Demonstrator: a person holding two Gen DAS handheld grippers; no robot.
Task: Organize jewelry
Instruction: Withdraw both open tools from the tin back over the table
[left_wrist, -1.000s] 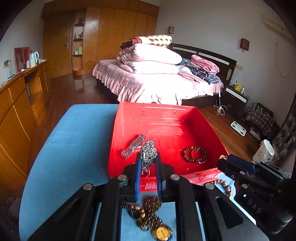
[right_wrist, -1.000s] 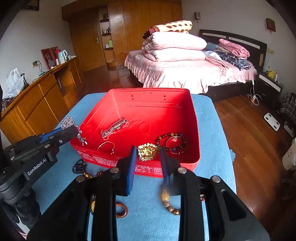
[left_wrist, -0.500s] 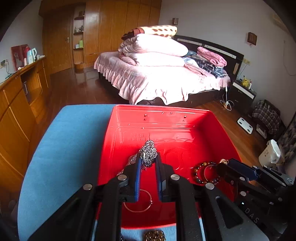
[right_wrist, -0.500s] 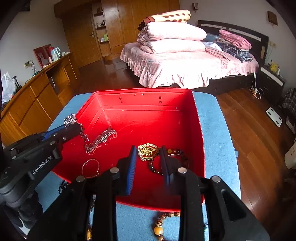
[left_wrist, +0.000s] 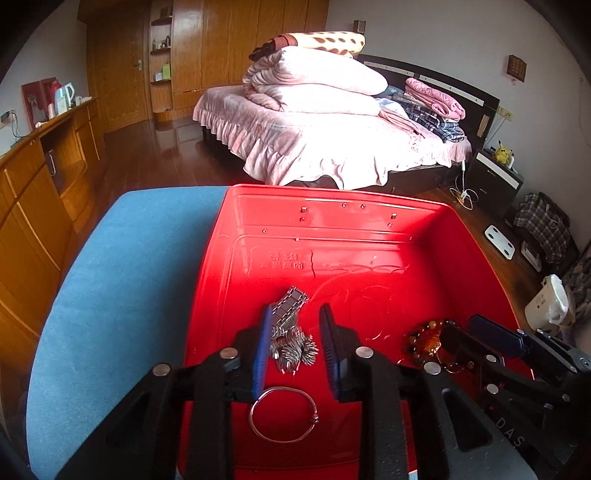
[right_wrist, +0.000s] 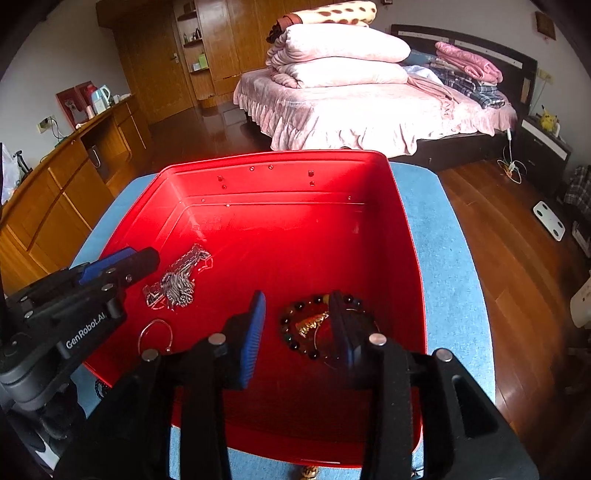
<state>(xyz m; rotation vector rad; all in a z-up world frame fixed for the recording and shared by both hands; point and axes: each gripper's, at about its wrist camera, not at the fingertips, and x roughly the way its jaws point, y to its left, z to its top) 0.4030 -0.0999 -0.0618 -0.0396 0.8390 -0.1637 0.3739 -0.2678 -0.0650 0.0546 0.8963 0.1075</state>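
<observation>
Over the red tray (left_wrist: 369, 236), both hand-held grippers are opening (nothing gripped): left hand-held gripper (left_wrist: 295, 332) above the silver chain (left_wrist: 295, 350), right hand-held gripper (right_wrist: 297, 314) above the gold piece (right_wrist: 312, 323).

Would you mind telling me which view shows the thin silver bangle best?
The left wrist view: the bangle lies whole on the red tray floor, just behind the left gripper. The right wrist view shows it smaller, its near edge cut off by gripper hardware.
</observation>
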